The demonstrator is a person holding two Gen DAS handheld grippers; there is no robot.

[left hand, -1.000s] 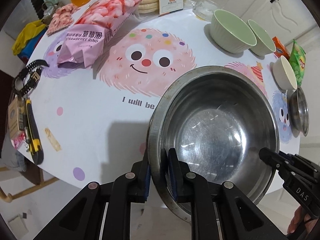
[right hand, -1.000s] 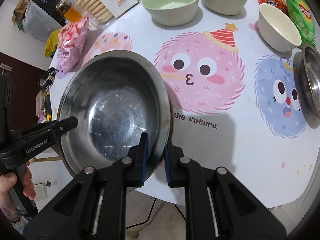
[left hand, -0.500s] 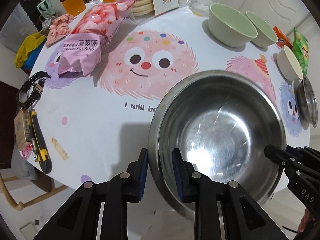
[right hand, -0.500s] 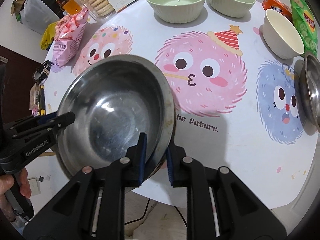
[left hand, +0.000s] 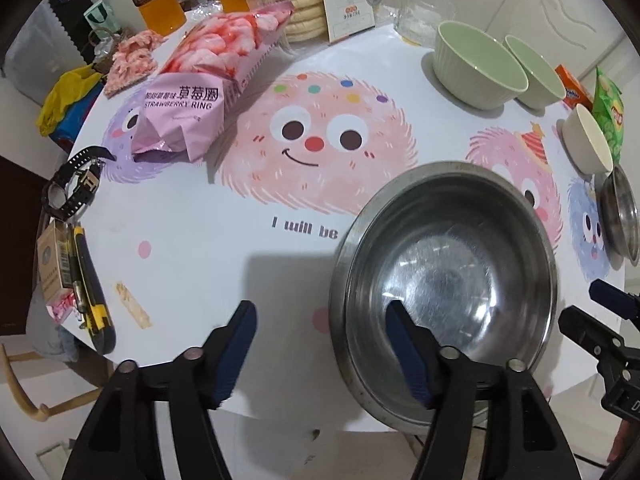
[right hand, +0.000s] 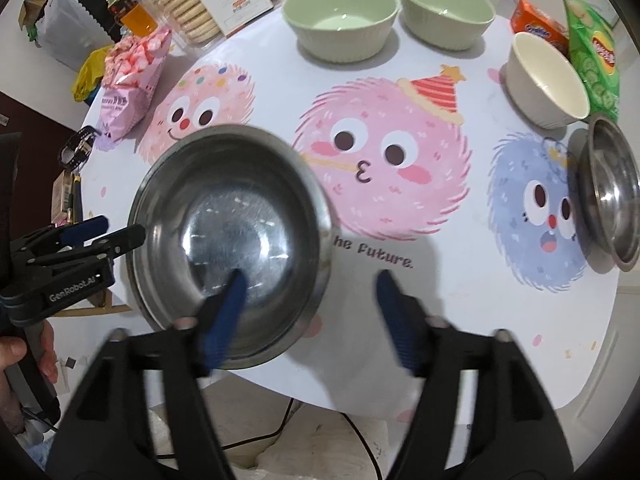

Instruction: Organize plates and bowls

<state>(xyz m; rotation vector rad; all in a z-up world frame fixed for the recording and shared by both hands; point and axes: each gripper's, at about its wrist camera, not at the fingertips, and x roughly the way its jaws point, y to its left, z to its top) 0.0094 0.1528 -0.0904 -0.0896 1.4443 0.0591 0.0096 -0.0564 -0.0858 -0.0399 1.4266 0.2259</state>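
My left gripper (left hand: 320, 344): jaws just sprung wide, straddling the near rim of the large steel bowl (left hand: 444, 280), pads clear of it. My right gripper (right hand: 308, 312): likewise released astride the opposite rim. Bowl sits at the near edge of the round cartoon-print table (left hand: 240, 216). Beyond: two green bowls (right hand: 340, 24), white bowl (right hand: 546, 80), small steel bowl (right hand: 612, 192), snack bags, white walls.
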